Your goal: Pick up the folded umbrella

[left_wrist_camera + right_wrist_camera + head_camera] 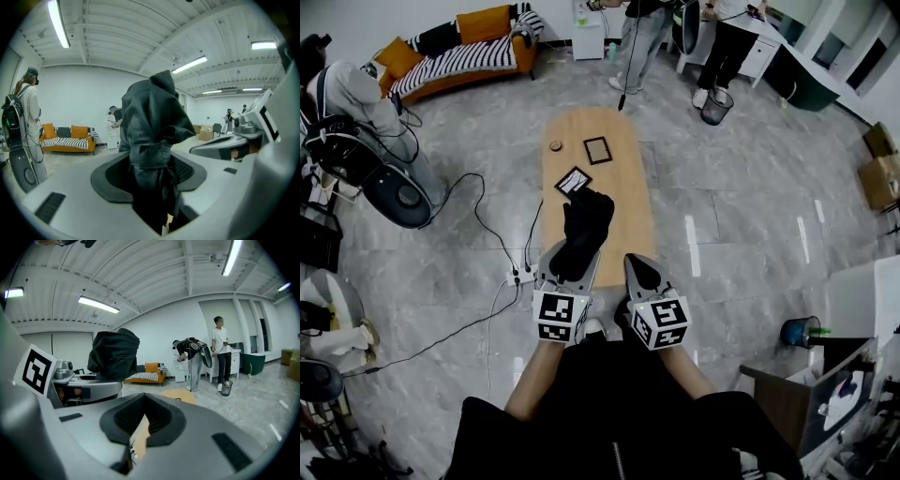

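The folded umbrella (584,230) is a black, bunched bundle held up over the near end of the wooden table (623,202). My left gripper (570,267) is shut on its lower part. In the left gripper view the umbrella (152,136) rises from between the two dark pads of the left gripper (150,176) and fills the middle. My right gripper (642,272) hovers just right of it, apart from it, with its jaws together and nothing between them (142,420). The right gripper view shows the umbrella (115,355) at its left, above the left gripper (89,387).
Two black-framed cards (574,181) (597,150) and a small round thing (555,145) lie on the table's far half. A power strip (520,277) and cables lie on the floor to the left. People stand at the back beside a bin (715,106). An orange sofa (459,52) is far left.
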The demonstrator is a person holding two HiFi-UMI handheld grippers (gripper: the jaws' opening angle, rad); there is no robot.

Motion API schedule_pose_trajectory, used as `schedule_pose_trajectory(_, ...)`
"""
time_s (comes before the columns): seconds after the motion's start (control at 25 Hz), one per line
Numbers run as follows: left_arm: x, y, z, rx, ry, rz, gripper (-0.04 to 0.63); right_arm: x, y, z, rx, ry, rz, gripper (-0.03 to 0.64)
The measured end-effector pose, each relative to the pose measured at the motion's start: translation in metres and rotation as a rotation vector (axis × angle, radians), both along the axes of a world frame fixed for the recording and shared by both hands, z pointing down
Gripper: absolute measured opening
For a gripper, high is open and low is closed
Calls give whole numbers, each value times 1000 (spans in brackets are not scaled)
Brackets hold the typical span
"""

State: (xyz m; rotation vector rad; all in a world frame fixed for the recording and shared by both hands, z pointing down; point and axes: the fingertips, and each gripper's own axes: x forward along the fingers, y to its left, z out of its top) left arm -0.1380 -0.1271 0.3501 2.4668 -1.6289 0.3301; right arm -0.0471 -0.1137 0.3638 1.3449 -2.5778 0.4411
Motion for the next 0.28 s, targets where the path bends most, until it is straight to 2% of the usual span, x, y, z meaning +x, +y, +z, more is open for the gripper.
schedule_pose_trajectory(0.28,-1,3,6,-11,18,3,229,0,6,4,-6,2,3,8)
